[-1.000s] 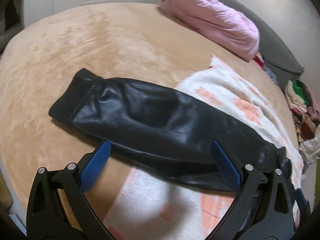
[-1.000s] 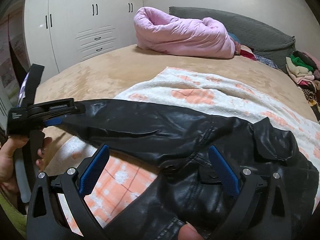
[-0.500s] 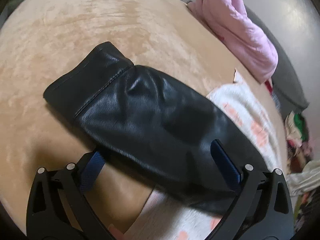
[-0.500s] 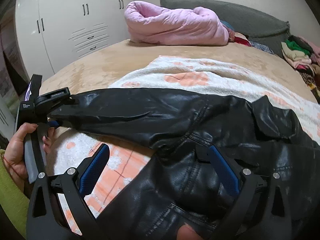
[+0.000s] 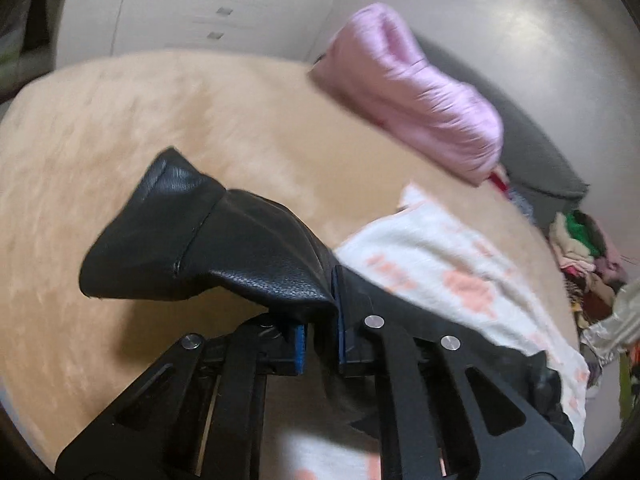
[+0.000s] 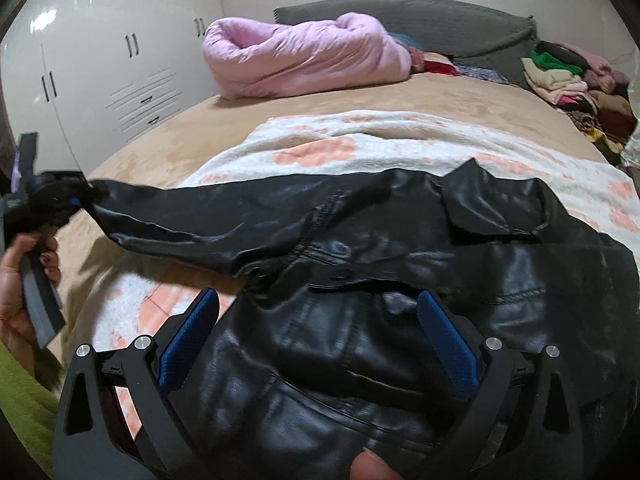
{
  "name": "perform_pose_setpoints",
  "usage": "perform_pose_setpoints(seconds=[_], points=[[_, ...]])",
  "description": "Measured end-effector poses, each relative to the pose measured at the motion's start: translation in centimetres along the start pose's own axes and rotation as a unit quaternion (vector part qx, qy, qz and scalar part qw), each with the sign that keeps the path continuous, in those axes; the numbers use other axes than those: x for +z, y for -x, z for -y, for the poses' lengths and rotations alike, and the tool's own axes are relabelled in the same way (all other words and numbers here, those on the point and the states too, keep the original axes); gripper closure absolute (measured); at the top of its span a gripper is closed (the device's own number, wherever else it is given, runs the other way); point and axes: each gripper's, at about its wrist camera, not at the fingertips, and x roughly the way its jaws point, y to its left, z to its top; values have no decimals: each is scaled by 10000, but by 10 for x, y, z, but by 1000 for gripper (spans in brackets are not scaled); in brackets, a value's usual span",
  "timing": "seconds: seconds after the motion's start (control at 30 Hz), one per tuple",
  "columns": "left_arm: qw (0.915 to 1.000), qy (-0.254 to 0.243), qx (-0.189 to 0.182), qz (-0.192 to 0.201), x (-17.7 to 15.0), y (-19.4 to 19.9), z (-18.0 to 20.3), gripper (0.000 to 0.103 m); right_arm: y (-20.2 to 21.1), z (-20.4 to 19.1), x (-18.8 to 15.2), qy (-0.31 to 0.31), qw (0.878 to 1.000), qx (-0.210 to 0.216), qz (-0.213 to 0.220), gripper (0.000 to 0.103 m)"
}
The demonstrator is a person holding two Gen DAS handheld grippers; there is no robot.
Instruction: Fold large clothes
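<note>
Left tool [image 5: 320, 308] just clenched on jacket [image 6: 360, 340] sleeve near cuff; right tool [image 6: 320, 344] released. Leather heavy, slick; pinch seams.

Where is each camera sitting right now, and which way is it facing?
Left wrist: rides the left tool, looking down its shut fingers at the jacket sleeve pinched there, the bed beyond; only its own fingers show.
Right wrist: rides the right tool, looking over the jacket toward the wardrobe; its open fingers, a fingertip and the person's left hand show.
Shared: jacket, patterned blanket, pink duvet.
</note>
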Motion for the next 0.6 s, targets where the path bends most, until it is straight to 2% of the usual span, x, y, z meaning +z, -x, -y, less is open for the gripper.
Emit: perform_pose_setpoints(seconds=[0.1, 0.3, 0.6], points=[[9988, -287, -284, 291, 2, 22, 27, 100, 5, 10, -4, -113, 9999, -98, 39, 4], [9926, -710, -824, 537, -5, 48, 71, 100, 17, 33, -11, -348, 9990, -249, 100, 4], [9753, -1256, -1794, 292, -31, 63, 130, 101, 43, 74, -14, -872, 9944, -496, 320, 4]])
